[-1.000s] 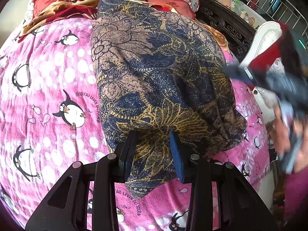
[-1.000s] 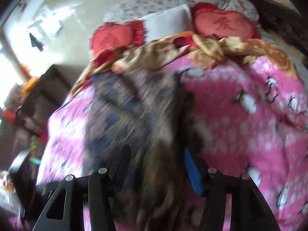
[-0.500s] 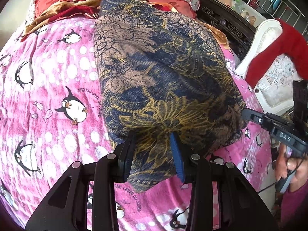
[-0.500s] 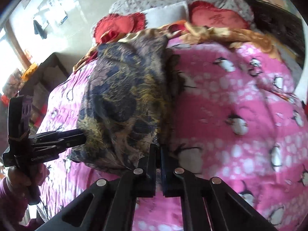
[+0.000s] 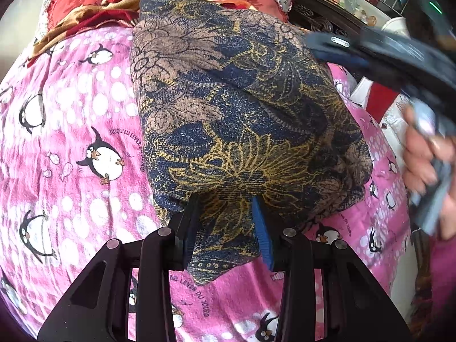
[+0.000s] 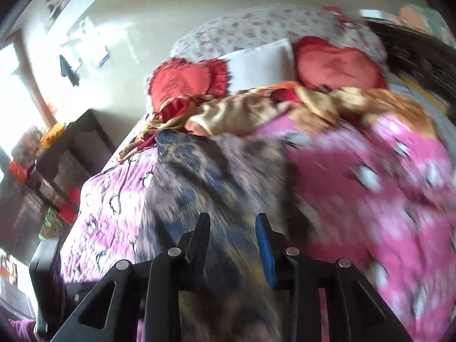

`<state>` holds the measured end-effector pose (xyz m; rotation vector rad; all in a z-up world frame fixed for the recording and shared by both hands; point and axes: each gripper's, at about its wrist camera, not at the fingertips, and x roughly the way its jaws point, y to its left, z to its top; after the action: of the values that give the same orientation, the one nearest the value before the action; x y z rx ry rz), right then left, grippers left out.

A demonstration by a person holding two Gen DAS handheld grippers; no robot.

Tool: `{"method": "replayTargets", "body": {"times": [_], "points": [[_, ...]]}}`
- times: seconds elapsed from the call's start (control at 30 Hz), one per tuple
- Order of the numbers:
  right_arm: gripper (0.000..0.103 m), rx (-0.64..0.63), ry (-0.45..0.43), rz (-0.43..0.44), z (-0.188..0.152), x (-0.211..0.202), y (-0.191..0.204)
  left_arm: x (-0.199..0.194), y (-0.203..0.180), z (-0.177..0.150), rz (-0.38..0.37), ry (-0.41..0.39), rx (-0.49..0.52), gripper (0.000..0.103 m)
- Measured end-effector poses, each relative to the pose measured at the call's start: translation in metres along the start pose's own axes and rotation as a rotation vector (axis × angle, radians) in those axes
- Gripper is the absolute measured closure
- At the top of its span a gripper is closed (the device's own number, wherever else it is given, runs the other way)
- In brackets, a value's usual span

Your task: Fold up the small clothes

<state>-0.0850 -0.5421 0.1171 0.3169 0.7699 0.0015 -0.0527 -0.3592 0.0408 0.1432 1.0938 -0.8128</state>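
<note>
A navy, gold and tan floral cloth (image 5: 228, 99) lies folded lengthwise down the pink penguin blanket (image 5: 71, 114). My left gripper (image 5: 226, 219) is shut on its bunched near edge, and a corner of the cloth hangs below the fingers. My right gripper (image 5: 336, 48) hovers, blurred, over the cloth's far right side, with a hand (image 5: 427, 154) on its handle. In the right wrist view the right gripper (image 6: 232, 236) is above the blurred floral cloth (image 6: 213, 185). Its jaws are opening and the pads press on nothing.
Red heart cushions (image 6: 182, 81), a white pillow (image 6: 256, 62) and a gold and red cloth (image 6: 242, 108) lie at the head of the bed. A dark carved bed frame (image 5: 319, 14) and a white chair with a red garment (image 5: 382, 99) stand to the right. A dark cabinet (image 6: 71, 148) stands on the far side.
Half a second ago my right gripper was low and shut at the cloth's right edge; now it is raised over the cloth with its jaws apart. The left gripper kept its hold and place.
</note>
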Motion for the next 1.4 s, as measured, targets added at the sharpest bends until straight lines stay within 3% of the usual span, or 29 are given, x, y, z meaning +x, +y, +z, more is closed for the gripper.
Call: {"method": "replayTargets", "body": {"times": [0.17,0.23,0.27,0.33,0.47,0.63,0.73,0.87,1.03,1.07,1.17,1.27,1.4], "points": [[0.072,-0.016,0.038,-0.085,0.033,0.062,-0.007,0.007,-0.007,0.002,-0.002,0.003,0.009,0.060],[0.073,-0.016,0.023,-0.216,0.038,0.076,-0.018,0.010,-0.009,0.003,-0.002,0.006,0.012,0.059],[0.073,0.007,0.026,-0.236,0.039,0.081,-0.027,0.011,-0.010,0.003,-0.001,0.006,0.012,0.059],[0.073,0.118,0.045,-0.178,0.038,0.087,-0.047,0.013,-0.011,0.004,-0.001,0.010,0.007,0.059],[0.070,0.060,0.047,-0.193,0.037,0.061,-0.037,0.014,-0.008,0.004,0.001,0.014,-0.002,0.059],[0.063,0.006,0.038,-0.110,0.001,0.004,-0.010,0.014,-0.012,0.004,0.018,0.009,-0.006,0.059],[0.063,-0.035,0.063,-0.132,-0.035,-0.014,-0.002,0.015,-0.014,0.003,0.027,0.006,-0.004,0.059],[0.061,-0.029,0.173,-0.244,-0.079,0.007,-0.021,0.016,-0.017,0.002,0.038,0.009,-0.003,0.059],[0.054,0.077,0.161,-0.168,-0.079,-0.003,-0.040,0.002,-0.006,0.009,-0.014,0.007,-0.025,0.059],[0.049,0.088,0.134,-0.153,-0.076,-0.008,-0.042,-0.003,0.001,0.013,-0.031,-0.011,-0.038,0.052],[0.015,0.169,0.029,-0.058,-0.064,-0.021,-0.058,-0.014,0.024,0.025,-0.101,-0.083,-0.116,0.023],[0.014,0.236,0.014,0.048,-0.053,-0.010,-0.068,-0.010,0.046,0.037,-0.173,-0.112,-0.203,0.022],[0.014,0.257,0.058,0.097,-0.048,0.023,-0.075,0.012,0.063,0.049,-0.231,-0.082,-0.239,0.022]]}}
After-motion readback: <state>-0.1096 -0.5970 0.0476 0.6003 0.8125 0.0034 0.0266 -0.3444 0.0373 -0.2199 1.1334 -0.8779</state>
